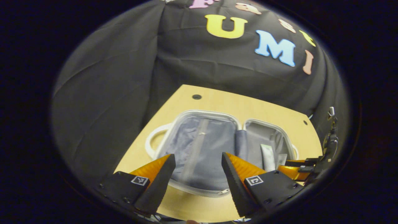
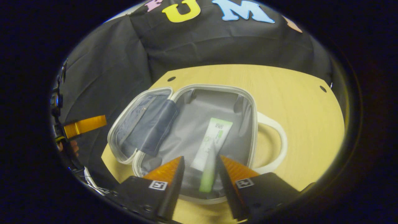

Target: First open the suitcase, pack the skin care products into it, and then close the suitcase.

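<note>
Suitcase (image 2: 174, 124) lies open holding one skin care tube (image 2: 211, 146); both claws, left (image 1: 197, 171) and right (image 2: 200, 172), gape apart.

Your suitcase (image 2: 192, 118) lies open and flat on the counter (image 2: 298, 102), both halves side by side, with the booth wall behind the counter's far edge. In the right gripper view, the lid half (image 2: 140, 124) sits to the left and the deeper half to the right, a carry handle (image 2: 276, 146) jutting from its right side. A skin care tube (image 2: 211, 146) lies inside that deeper half, lengthwise, its cap end (image 2: 206, 180) nearest you, just ahead of the right gripper (image 2: 200, 174). In the left gripper view, the left gripper (image 1: 197, 174) hangs over the lid half (image 1: 199, 146), the tube (image 1: 267, 157) lies in the half to its right, and the other gripper (image 1: 298, 169) sits at that far right edge.
</note>
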